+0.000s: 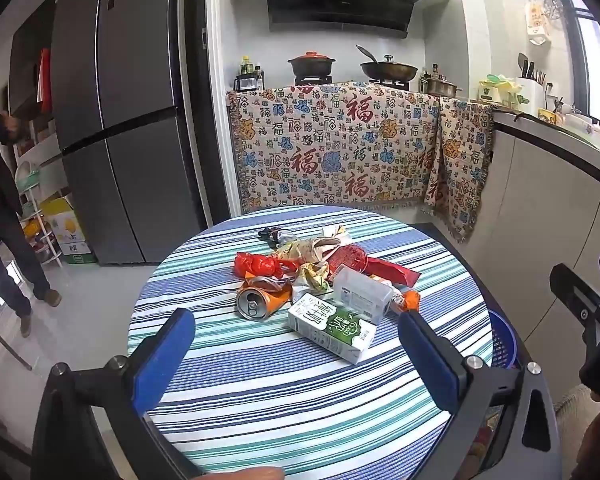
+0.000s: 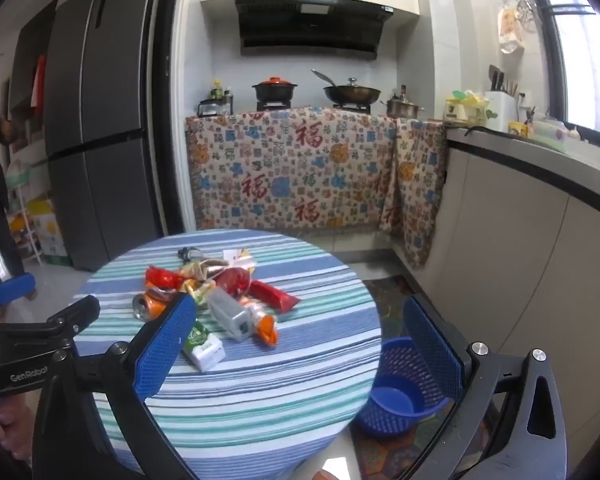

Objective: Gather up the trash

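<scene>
While trash: heaped mid-frame on the striped tabletop (image 1: 260, 392)
Left gripper (image 1: 296, 354): released, empty
Right gripper (image 2: 300, 346): released, empty
Blue basket (image 2: 400, 396): lower right, on the floor

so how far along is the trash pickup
Nothing looks done: the blue basket on the floor looks empty. Nothing is in hand; the left gripper and right gripper are both open. Left: the whole pile, including the can, milk carton and wrappers.
</scene>
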